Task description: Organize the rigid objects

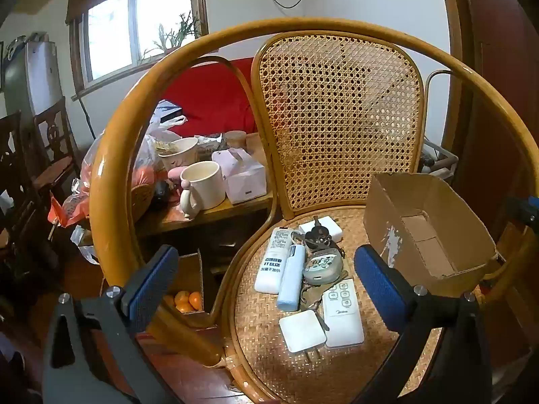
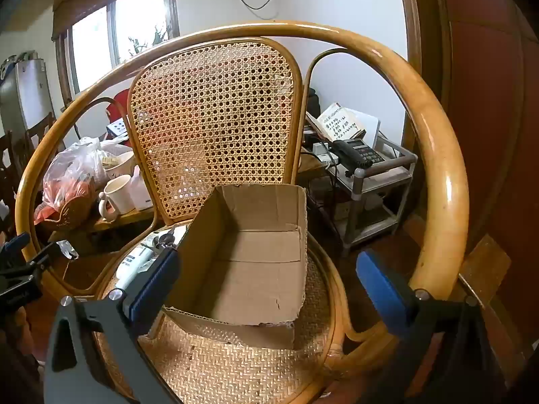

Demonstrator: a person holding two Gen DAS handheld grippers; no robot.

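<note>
From your left wrist camera, the left gripper (image 1: pixel 266 286) hangs over the woven seat of the rattan chair (image 1: pixel 337 118), its jaws spread wide and holding nothing. Between them lies a cluster of small things on the left half of the seat: a long white remote (image 1: pixel 273 259) with blue Chinese print on its lower label, a pale blue tube (image 1: pixel 290 277) lying against its right side, a grey round clock (image 1: pixel 321 266), a white Midea remote (image 1: pixel 343 314) with its brand printed below the buttons, a white plug adapter (image 1: pixel 302 330) nearest you, and a white charger (image 1: pixel 325 227) near the backrest. The cardboard box (image 1: pixel 427 225) stands open on the right half of the seat, apart from the cluster. Beyond the armrest, a table (image 1: pixel 209 210) carries a white mug (image 1: pixel 202 185) and a white tissue box (image 1: pixel 244 178); a red sofa (image 1: pixel 209 97) sits under the window (image 1: pixel 134 30).

From your right wrist camera, the right gripper (image 2: pixel 267 279) faces the cardboard box (image 2: pixel 256 256) head-on, jaws spread wide with nothing in them, and you see the box holds nothing. The cluster is mostly hidden behind the box's left wall. Only this view shows a grey rack (image 2: pixel 374 181) to the right with a black telephone (image 2: pixel 358 155) and a handwritten card (image 2: pixel 340 123), too small to read.
</note>
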